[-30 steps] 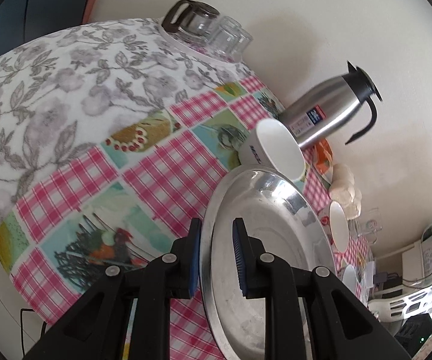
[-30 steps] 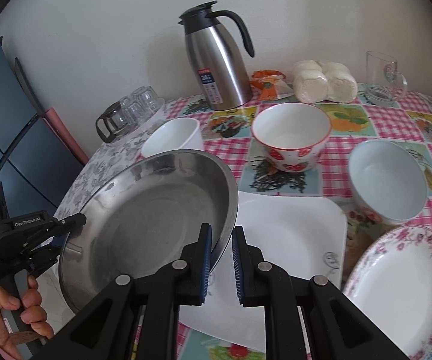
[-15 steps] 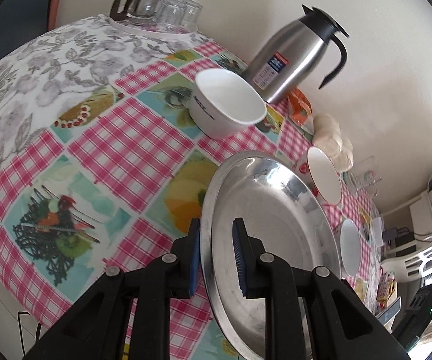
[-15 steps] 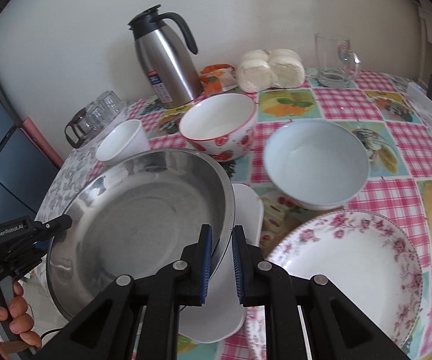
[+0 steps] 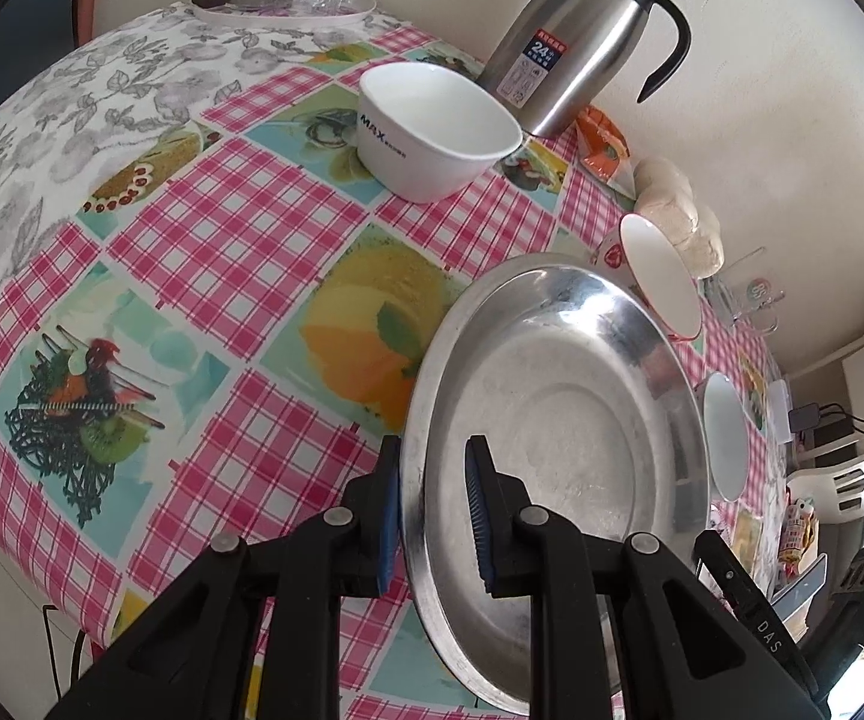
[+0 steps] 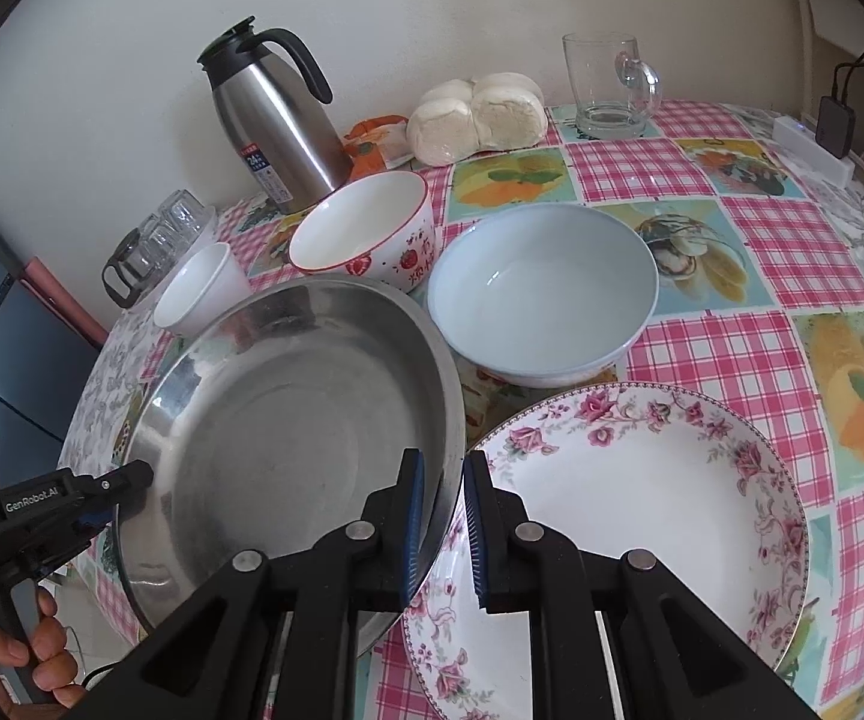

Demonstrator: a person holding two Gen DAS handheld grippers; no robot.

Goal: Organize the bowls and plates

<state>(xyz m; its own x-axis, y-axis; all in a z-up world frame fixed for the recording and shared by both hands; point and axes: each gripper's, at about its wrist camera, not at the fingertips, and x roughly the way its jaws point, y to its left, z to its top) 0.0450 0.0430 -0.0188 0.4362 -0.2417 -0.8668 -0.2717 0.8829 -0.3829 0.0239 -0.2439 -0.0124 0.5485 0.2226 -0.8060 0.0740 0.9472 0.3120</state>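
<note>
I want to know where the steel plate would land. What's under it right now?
Under the steel plate: checked tablecloth and the floral plate's left edge. Anything else beneath it is covered.

My left wrist view is looking steeply down along its fingers from the table's left edge, facing right, close in. My right wrist view is facing the wall from the near side. Both are sharing the steel plate [image 5: 558, 414] [image 6: 288, 420], thermos [image 5: 576, 42] [image 6: 276, 120] and strawberry bowl [image 5: 660, 282] [image 6: 366, 231].
</note>
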